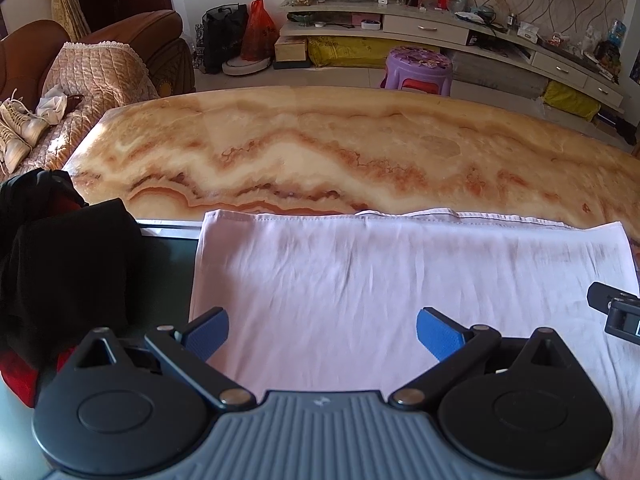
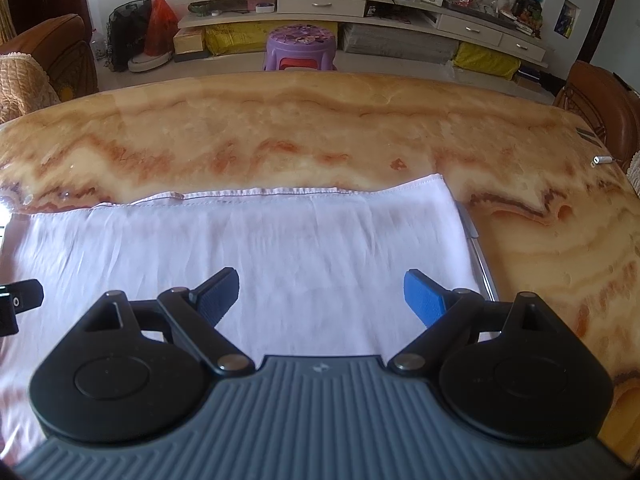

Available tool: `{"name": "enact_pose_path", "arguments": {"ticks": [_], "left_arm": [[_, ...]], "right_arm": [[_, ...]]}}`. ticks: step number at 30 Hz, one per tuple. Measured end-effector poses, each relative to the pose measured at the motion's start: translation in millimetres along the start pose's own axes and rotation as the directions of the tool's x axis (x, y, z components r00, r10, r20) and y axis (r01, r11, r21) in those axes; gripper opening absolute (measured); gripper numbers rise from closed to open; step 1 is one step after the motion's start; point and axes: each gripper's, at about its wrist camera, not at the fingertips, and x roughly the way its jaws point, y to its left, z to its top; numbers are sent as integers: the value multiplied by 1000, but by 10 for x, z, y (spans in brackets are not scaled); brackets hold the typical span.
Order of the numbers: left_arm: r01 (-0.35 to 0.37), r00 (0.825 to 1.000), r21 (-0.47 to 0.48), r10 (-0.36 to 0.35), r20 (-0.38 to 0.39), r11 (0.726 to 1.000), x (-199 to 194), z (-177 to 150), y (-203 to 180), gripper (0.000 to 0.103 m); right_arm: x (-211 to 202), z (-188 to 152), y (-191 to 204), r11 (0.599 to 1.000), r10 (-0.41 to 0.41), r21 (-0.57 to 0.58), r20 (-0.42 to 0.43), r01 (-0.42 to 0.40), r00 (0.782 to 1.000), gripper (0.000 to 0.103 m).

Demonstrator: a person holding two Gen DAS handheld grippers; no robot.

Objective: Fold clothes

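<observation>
A pale pink garment (image 1: 380, 280) lies flat on the marble table (image 1: 320, 152), its hemmed far edge straight across. It also shows in the right wrist view (image 2: 260, 248). My left gripper (image 1: 322, 334) is open and empty, hovering over the garment's near left part. My right gripper (image 2: 320, 300) is open and empty over the garment's near right part. The right gripper's tip shows at the right edge of the left wrist view (image 1: 616, 308). The left gripper's tip shows at the left edge of the right wrist view (image 2: 20, 300).
A pile of black and red clothes (image 1: 60, 272) lies left of the pink garment. A small white object (image 2: 602, 159) sits near the table's far right edge (image 2: 580, 128). A purple stool (image 1: 418, 70) and a brown sofa (image 1: 92, 60) stand beyond the table.
</observation>
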Motion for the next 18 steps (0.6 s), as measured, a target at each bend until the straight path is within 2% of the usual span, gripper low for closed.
{"name": "enact_pose_path", "arguments": {"ticks": [18], "left_arm": [[10,1000,-11,-10,-10,1000,35,-79,-7,103]], "right_arm": [[43,-68,-46,1000,27,-2,-15,-27,1000,97]]}}
